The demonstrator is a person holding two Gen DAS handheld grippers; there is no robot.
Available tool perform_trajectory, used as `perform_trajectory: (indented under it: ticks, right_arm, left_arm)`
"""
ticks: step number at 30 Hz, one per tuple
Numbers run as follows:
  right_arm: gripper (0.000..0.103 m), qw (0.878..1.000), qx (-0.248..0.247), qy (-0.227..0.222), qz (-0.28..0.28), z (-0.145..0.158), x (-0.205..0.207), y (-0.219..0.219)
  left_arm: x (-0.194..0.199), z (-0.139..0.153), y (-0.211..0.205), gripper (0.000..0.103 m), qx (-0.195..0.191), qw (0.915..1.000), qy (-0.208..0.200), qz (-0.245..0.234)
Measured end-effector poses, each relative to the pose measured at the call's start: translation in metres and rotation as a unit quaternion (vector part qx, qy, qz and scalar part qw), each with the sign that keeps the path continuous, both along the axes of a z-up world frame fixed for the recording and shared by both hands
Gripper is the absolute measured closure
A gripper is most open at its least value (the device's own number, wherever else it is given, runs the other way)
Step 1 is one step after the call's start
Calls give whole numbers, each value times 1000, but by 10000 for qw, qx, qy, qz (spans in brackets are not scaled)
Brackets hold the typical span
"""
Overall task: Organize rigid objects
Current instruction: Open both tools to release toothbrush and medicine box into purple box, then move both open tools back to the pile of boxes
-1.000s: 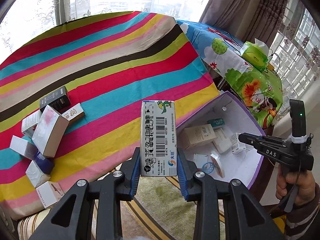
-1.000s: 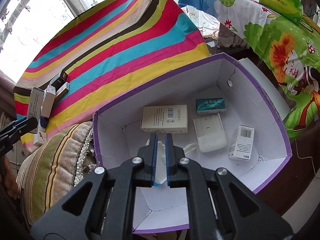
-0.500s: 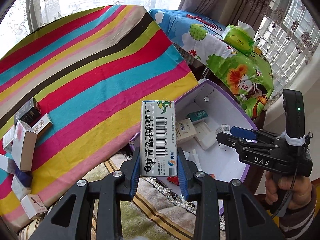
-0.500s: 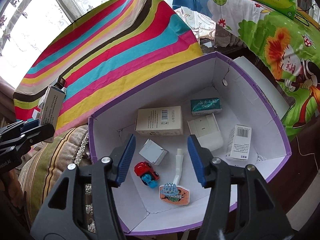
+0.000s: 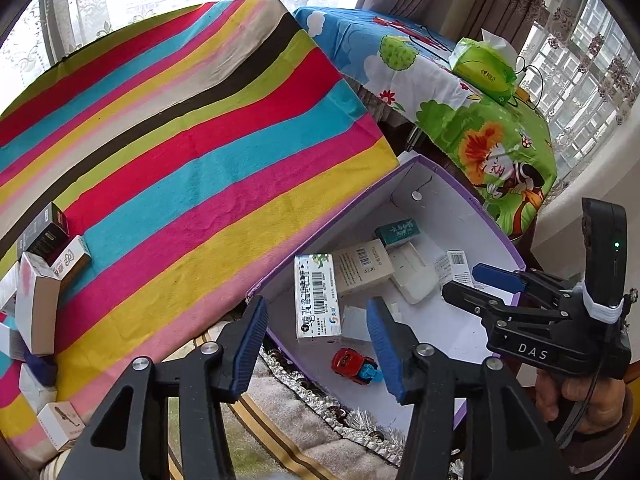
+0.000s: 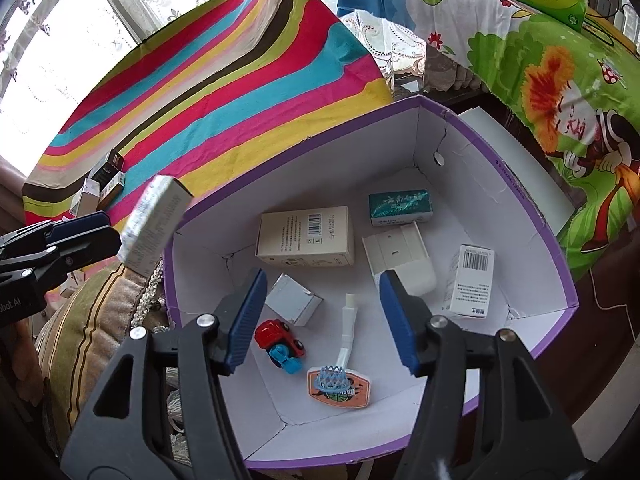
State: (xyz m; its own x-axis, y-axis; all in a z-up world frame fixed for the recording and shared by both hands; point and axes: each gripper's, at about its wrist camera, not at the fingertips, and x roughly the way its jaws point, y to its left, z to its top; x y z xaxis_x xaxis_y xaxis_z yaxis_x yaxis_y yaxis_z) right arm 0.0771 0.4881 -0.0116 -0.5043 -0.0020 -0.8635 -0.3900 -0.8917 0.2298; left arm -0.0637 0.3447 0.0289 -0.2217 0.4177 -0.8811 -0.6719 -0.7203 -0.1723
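My left hand-held gripper [image 5: 318,344] is spreading its jaws, and the white barcoded carton [image 5: 317,295] has come free between them: neither pad touches it, and it hangs over the near-left corner of the purple-rimmed box [image 5: 460,178]. From my right wrist camera the same carton shows blurred at 9 o'clock, tilted just outside the box wall, so I judge it is dropping in rather than resting.

My right hand-held gripper [image 6: 322,322] is also opening, with nothing pinched; it hangs over the box, above the things inside.

Quite a bit already lies in the box: a beige carton [image 6: 306,236], a green packet [image 6: 400,207], a white plastic piece [image 6: 400,258], a small barcoded box [image 6: 472,280], a small grey box [image 6: 294,299], a red and blue toy car [image 6: 282,345] and a little basketball hoop toy [image 6: 340,376].

What is left sits at 9 o'clock in my left view: a cluster of small cartons [image 5: 38,300] on the striped cloth [image 5: 192,152] covering the surface, well apart from the box. I count several, some partly hidden.

Only the right view shows the whole box floor, including the hoop toy. Only the left view shows the remaining cluster clearly, and my other hand [image 5: 576,396] gripping the right tool at 4 o'clock.
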Motion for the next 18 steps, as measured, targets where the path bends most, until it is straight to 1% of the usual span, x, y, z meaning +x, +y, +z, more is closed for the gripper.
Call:
perform_trajectory:
  ticks: [2,8,18]
  right_arm:
    - [40,10000,9,0,21,0,0,-1]
    - [39,10000,-24,-22,82,-1,-2,-5]
    - [35,9998,-22,-91,168,-3,-5,-8]
  left_arm:
    - [-1,-2,-3,49,4,10000,-59,34]
    - [-3,2,-19,49,80,9998,-55,169]
    - [-16,3,-71,49,190,9971,-138,719]
